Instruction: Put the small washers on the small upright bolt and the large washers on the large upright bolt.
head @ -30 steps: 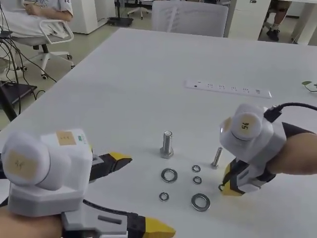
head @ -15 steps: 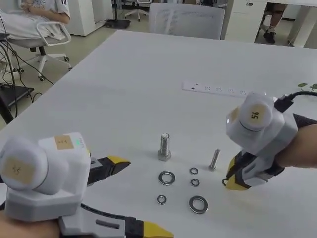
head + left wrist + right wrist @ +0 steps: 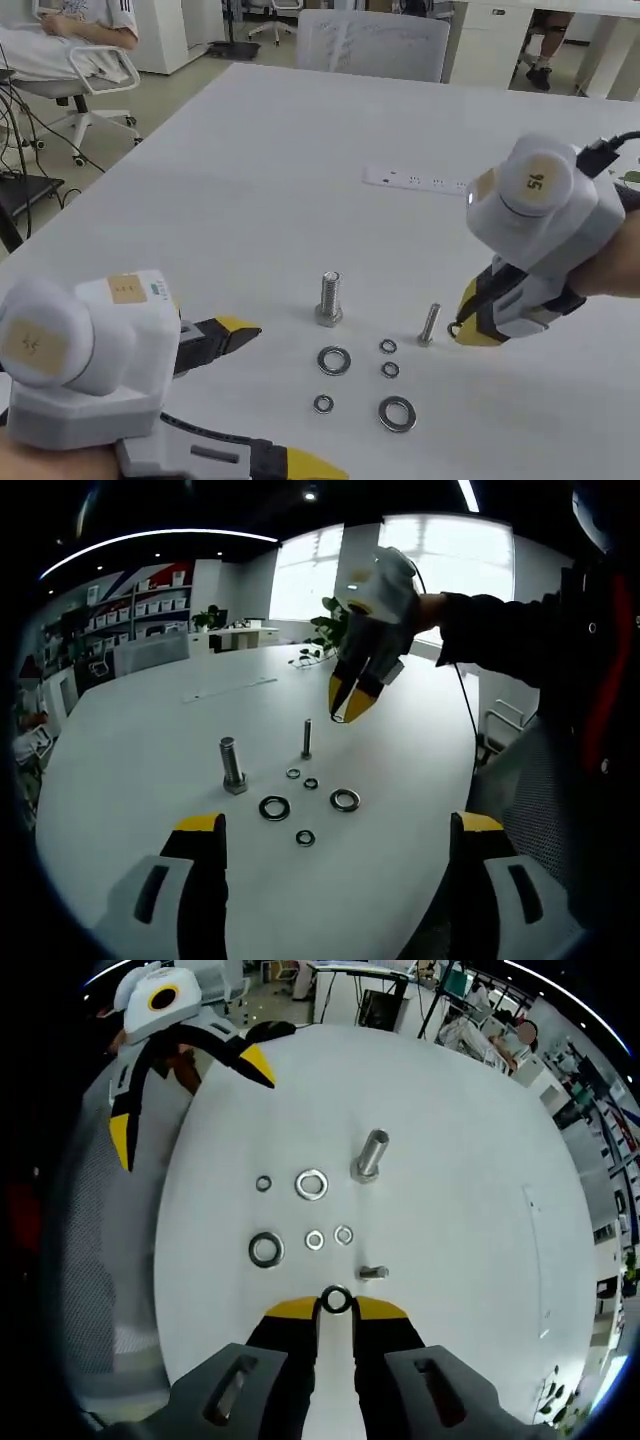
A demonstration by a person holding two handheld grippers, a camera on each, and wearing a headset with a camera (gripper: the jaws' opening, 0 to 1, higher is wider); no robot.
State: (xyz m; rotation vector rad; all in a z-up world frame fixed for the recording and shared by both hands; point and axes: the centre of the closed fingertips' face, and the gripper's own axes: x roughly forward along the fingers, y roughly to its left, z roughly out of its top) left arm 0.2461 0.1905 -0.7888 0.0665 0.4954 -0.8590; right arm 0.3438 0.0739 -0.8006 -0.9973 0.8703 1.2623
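Note:
The large bolt and the small bolt stand upright on the white table. Two large washers and three small washers lie flat in front of them. My right gripper hangs just right of the small bolt, shut on a washer held at its tips, with the small bolt close ahead. My left gripper is open at the near left, its jaws wide apart short of the washers.
A white power strip lies across the table behind the bolts. A grey chair stands at the far edge, and a person sits at the far left. Plants sit at the table's end.
My right gripper has risen from the table with the washer and now hangs beside the small bolt's top. The left gripper has stayed put, still open.

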